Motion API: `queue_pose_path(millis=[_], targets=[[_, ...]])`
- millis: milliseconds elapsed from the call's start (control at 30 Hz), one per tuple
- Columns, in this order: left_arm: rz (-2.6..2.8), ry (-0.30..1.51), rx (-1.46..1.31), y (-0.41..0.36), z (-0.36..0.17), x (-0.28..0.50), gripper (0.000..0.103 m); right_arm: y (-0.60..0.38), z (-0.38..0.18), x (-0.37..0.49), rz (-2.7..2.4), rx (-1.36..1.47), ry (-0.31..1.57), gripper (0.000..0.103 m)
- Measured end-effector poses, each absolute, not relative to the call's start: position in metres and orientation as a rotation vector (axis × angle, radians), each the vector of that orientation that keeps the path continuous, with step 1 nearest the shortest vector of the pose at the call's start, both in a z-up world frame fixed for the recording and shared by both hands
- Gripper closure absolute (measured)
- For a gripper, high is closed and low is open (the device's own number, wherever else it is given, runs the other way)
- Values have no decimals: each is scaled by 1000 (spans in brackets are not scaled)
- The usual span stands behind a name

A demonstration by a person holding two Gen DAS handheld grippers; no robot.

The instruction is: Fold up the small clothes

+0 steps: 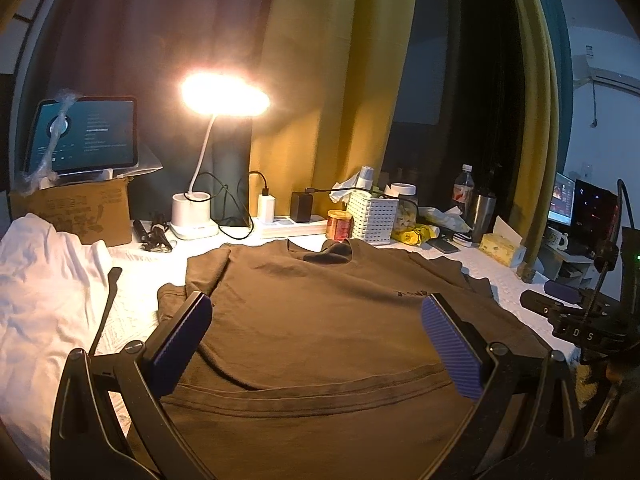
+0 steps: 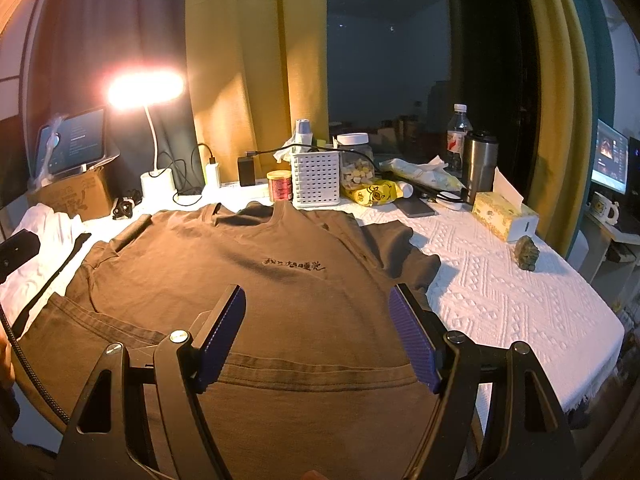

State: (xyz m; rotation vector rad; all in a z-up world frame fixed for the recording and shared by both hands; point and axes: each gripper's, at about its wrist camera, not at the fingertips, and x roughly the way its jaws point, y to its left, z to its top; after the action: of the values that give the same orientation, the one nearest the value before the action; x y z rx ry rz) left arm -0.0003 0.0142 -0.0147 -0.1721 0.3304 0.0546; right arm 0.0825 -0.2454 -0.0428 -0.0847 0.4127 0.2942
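Observation:
A brown T-shirt (image 1: 320, 320) lies flat, front up, on the white textured table cover, collar toward the far clutter, hem nearest me. It also shows in the right wrist view (image 2: 248, 300), with black printed characters (image 2: 294, 266) on the chest. My left gripper (image 1: 316, 312) is open and empty, hovering over the shirt's lower part near the hem. My right gripper (image 2: 318, 300) is open and empty, above the hem on the shirt's right side. The right gripper's body (image 1: 572, 320) shows at the right edge of the left wrist view.
A white garment (image 1: 44, 300) lies crumpled at the left. A lit desk lamp (image 1: 224, 94), tablet on a cardboard box (image 1: 80, 212), power strip, white basket (image 2: 316, 178), jars, bottles, steel tumbler (image 2: 478, 168) and tissue box (image 2: 504, 216) line the far edge. White cover (image 2: 520, 300) is bare at right.

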Motion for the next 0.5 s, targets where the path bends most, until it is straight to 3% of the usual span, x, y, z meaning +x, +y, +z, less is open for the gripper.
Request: queue_pose_path(millis=[500], targets=[[62, 338, -168, 14, -17, -1, 1, -245, -43, 83, 294, -87, 415, 26]])
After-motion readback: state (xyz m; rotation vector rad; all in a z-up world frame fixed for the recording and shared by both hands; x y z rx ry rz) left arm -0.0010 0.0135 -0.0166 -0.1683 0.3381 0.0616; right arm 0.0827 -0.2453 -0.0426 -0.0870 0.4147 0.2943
